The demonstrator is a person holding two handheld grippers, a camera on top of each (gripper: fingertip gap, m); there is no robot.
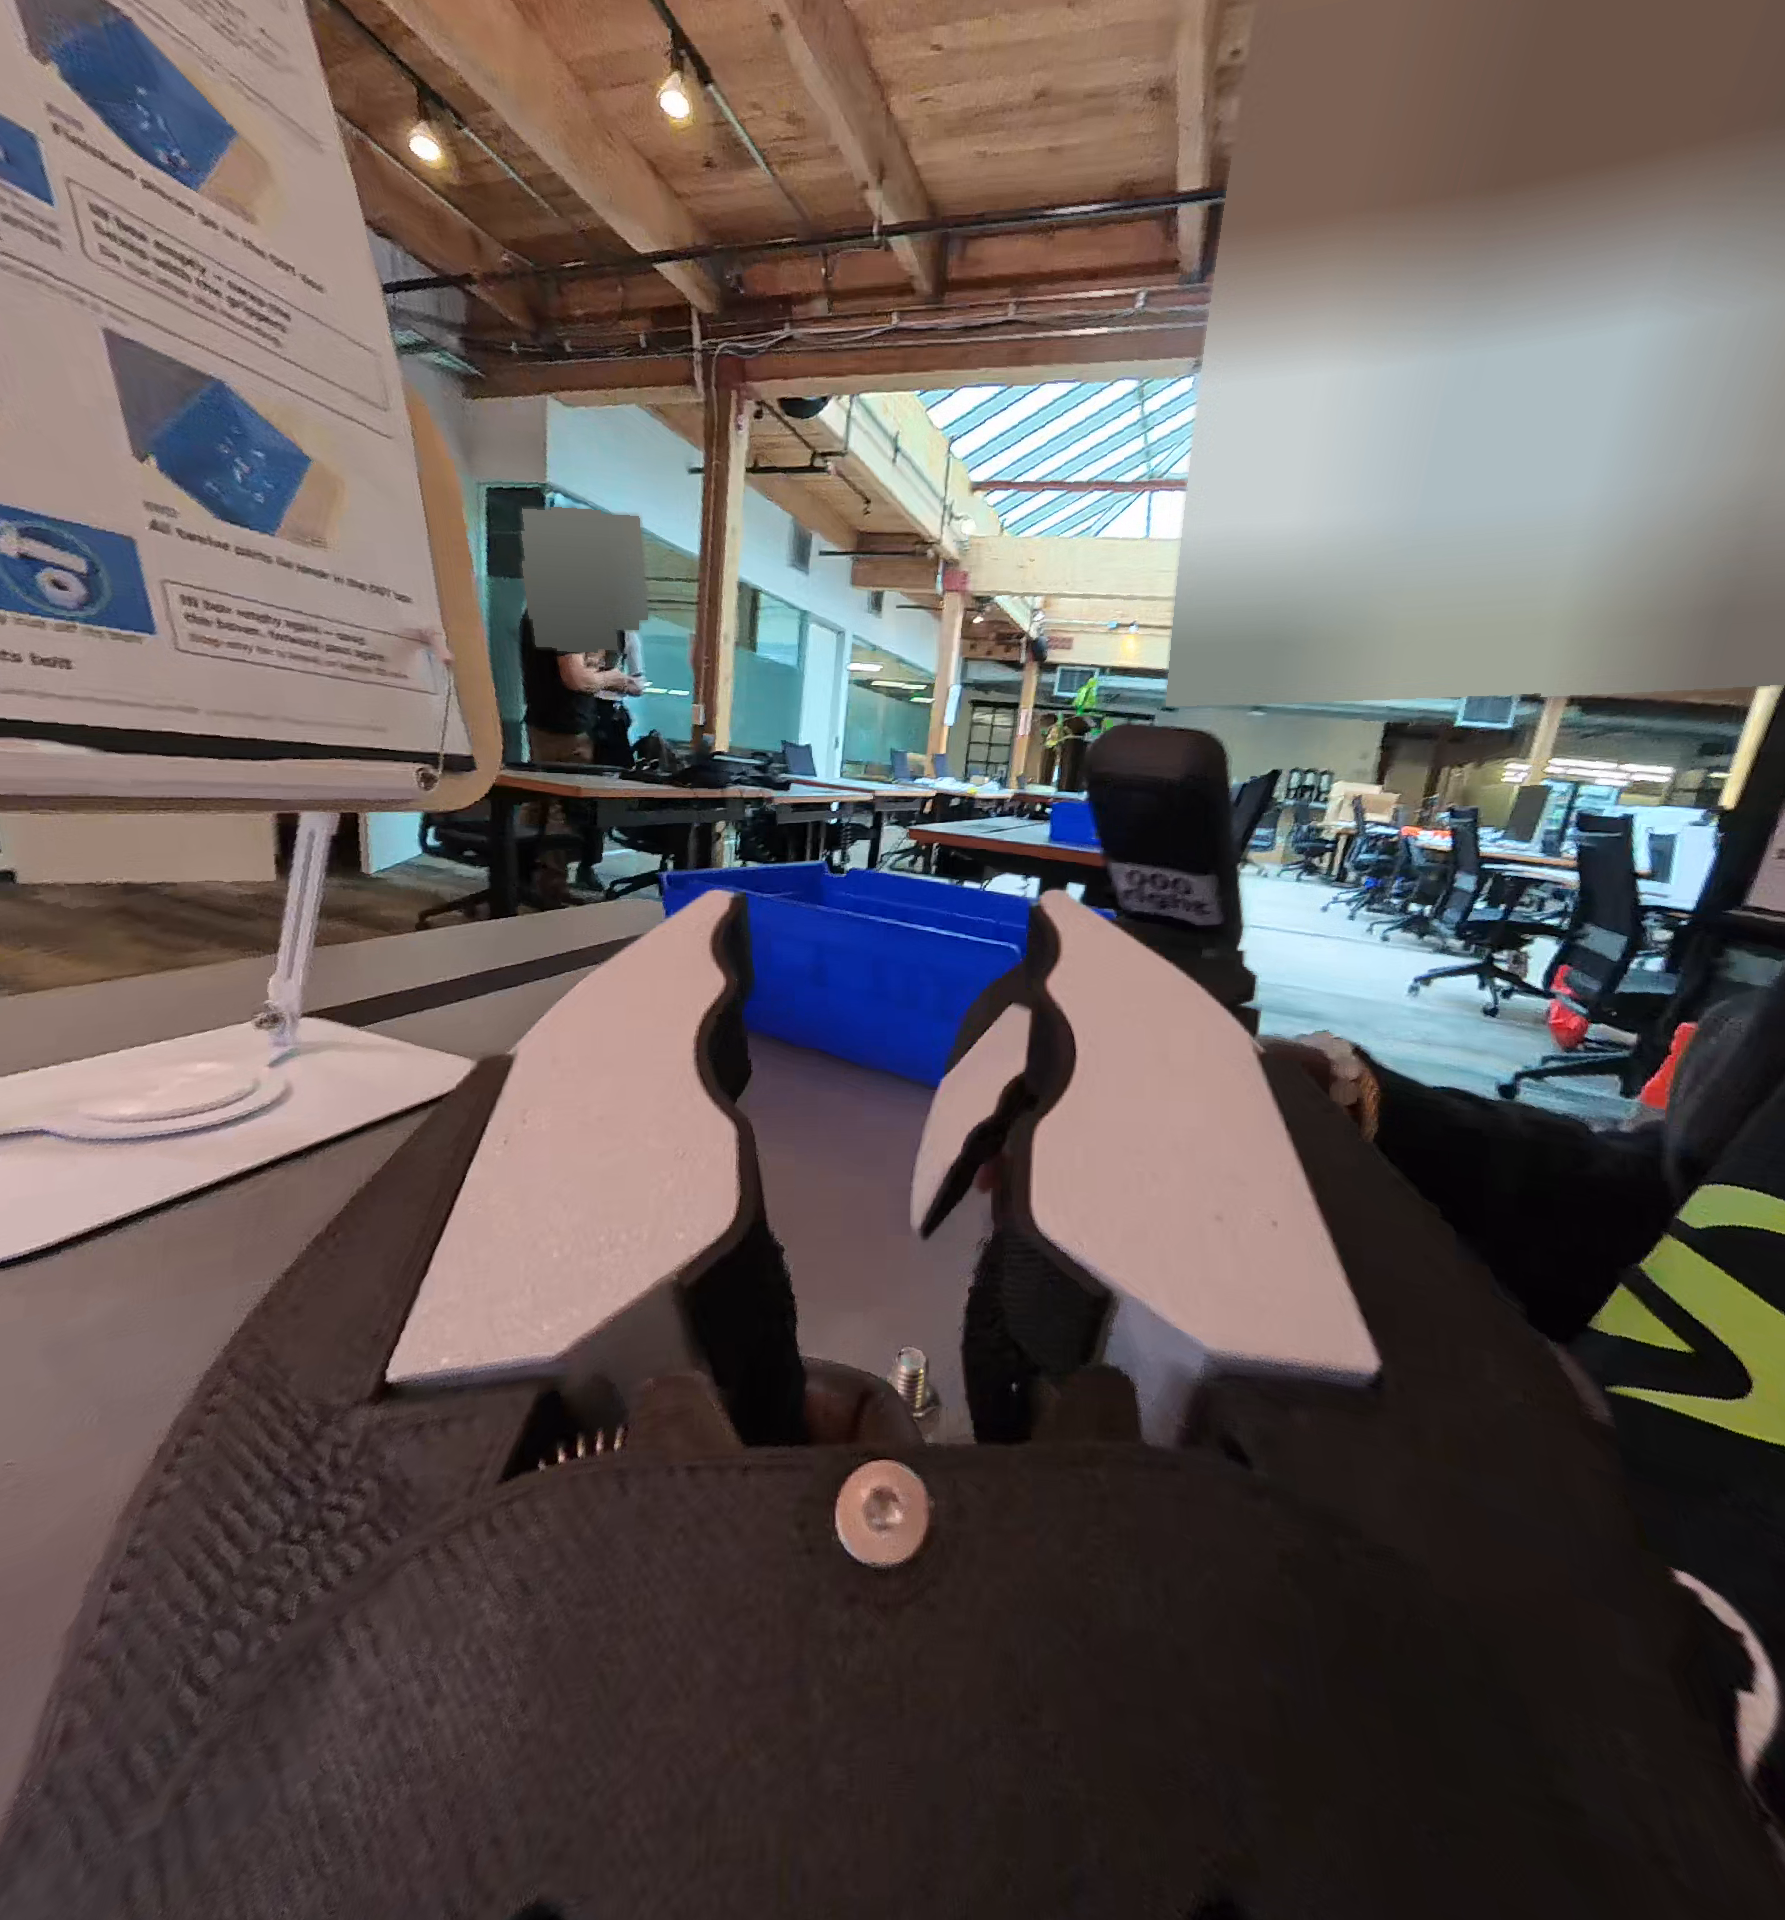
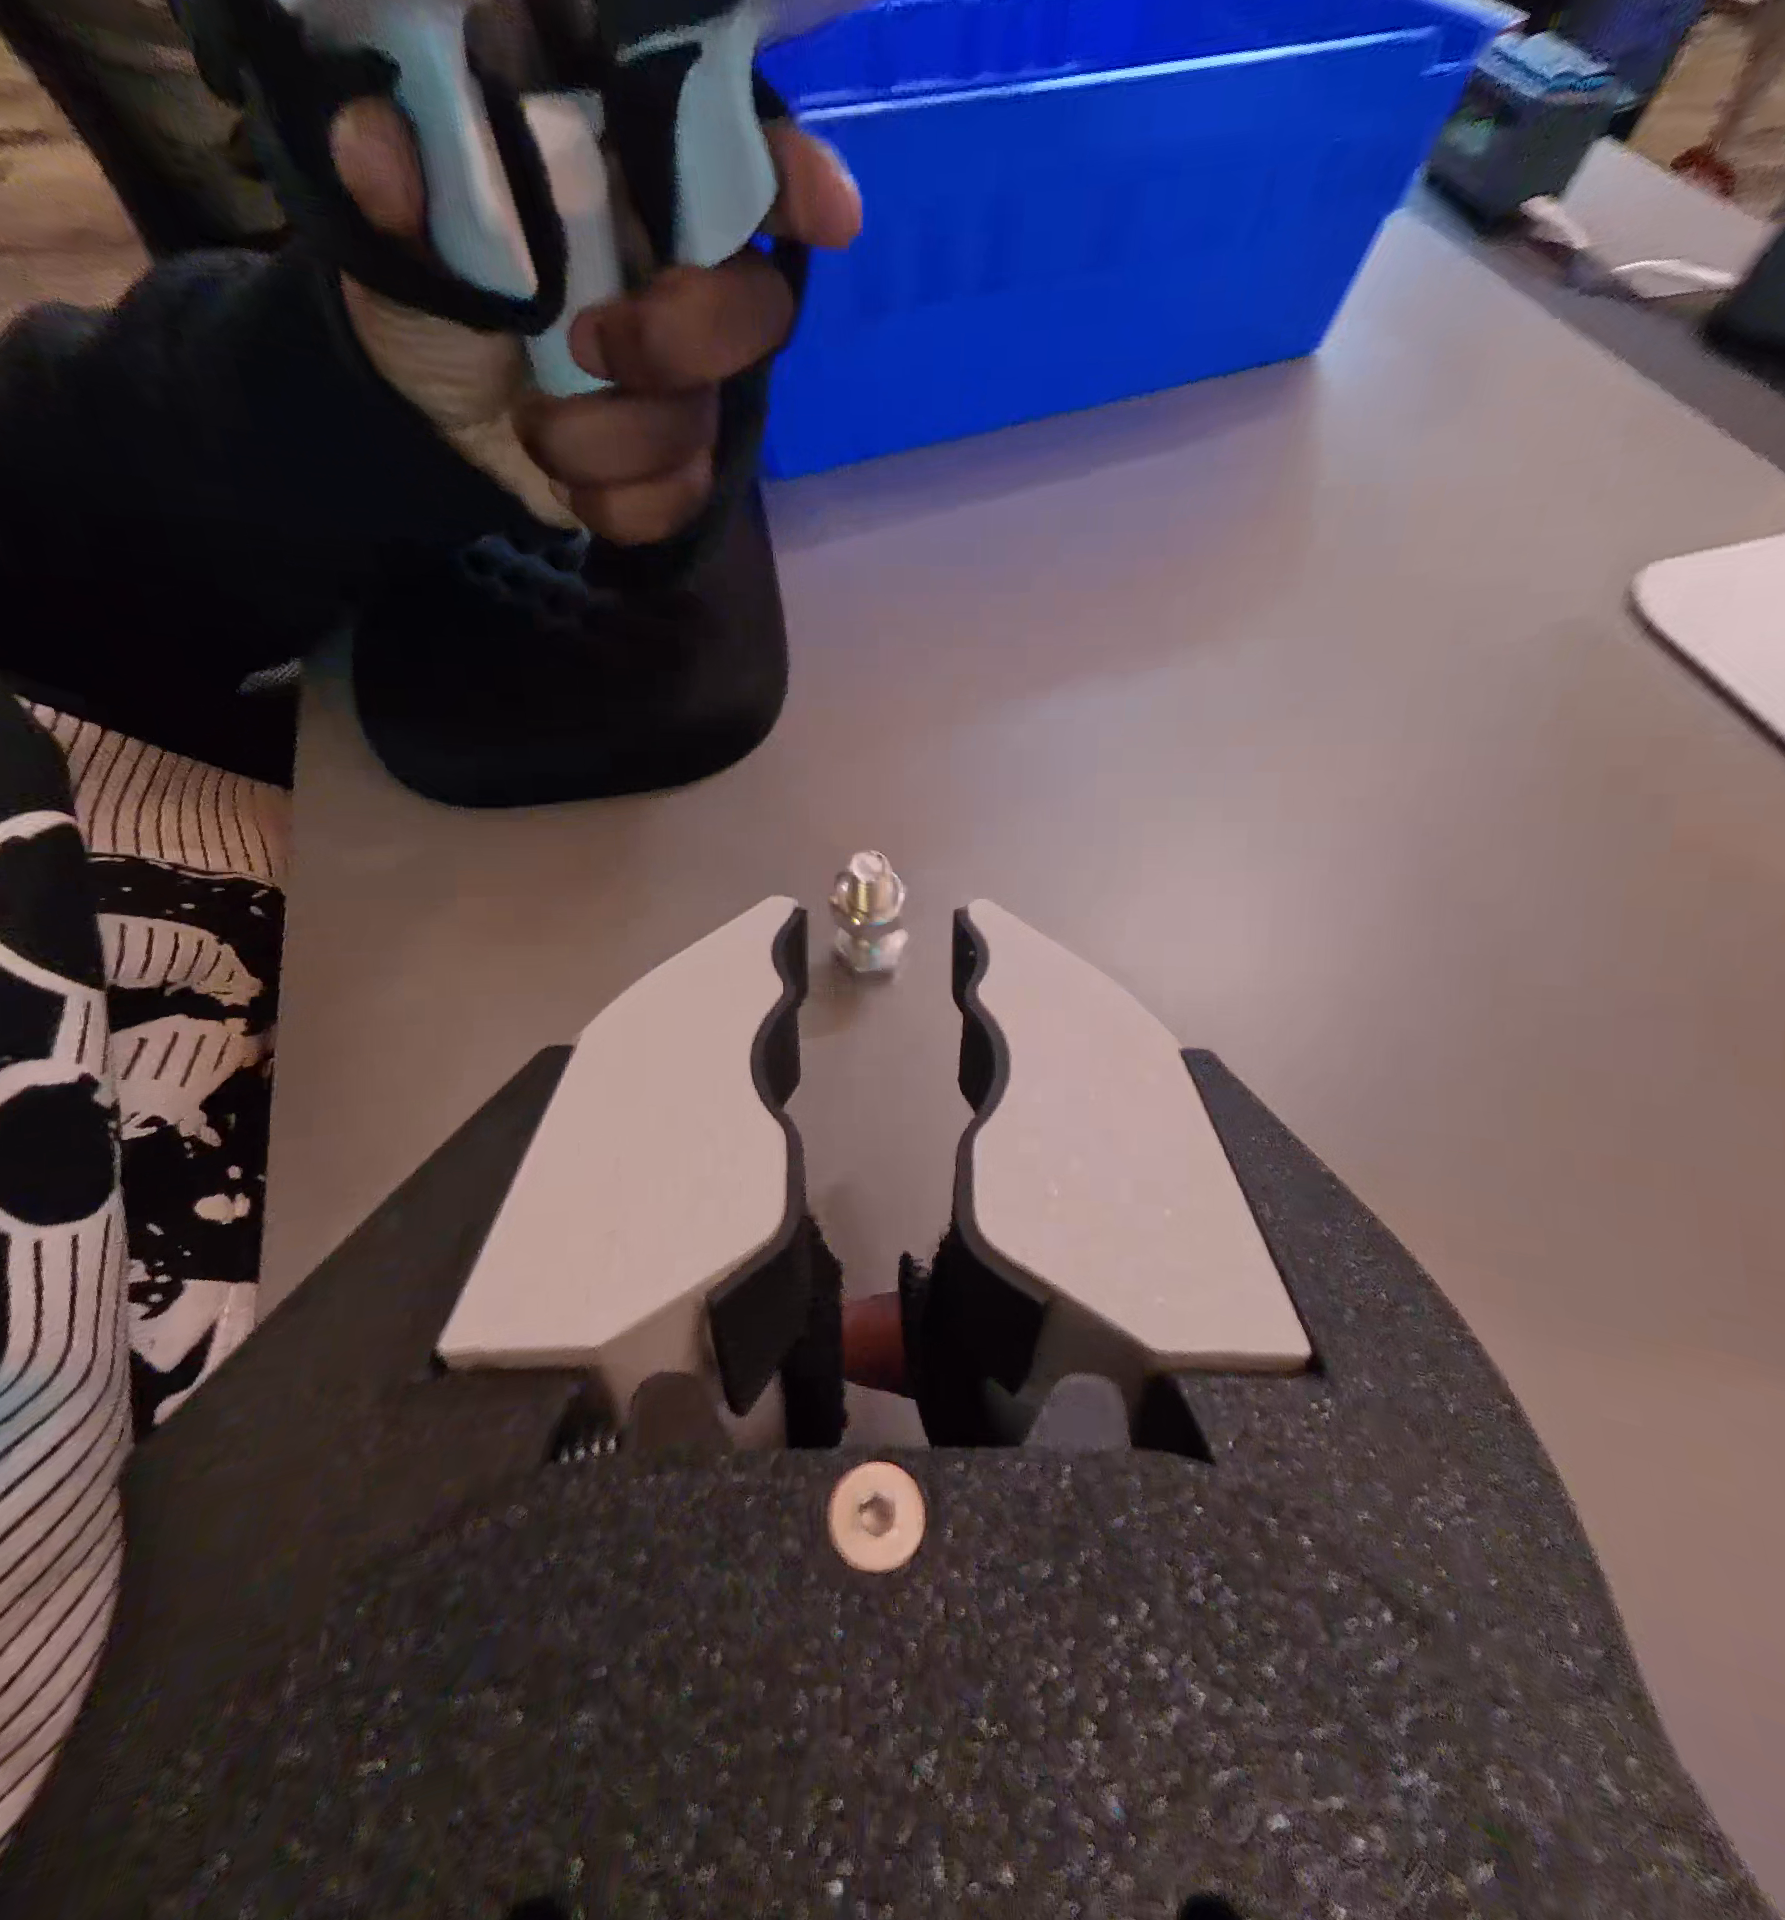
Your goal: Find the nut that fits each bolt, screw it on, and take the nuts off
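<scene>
Left hand-held gripper (image 1: 883,935): fingers wide apart, nothing between, raised off counter (image 2: 1283,831), tips toward blue bin (image 1: 867,966). Bolt (image 2: 867,920) w/ nut (image 2: 866,891) threaded on stands upright on counter. Right hand-held gripper (image 2: 875,920): fingers parted either side of bolt, not touching.

Your right gripper (image 2: 875,914) has open grey table (image 2: 1231,831) ahead and to its right. Only the upright bolt (image 2: 867,914) sits at its parted tips. The blue bin (image 2: 1075,260) blocks farther back, and your left gripper (image 2: 576,187) crowds the left.
</scene>
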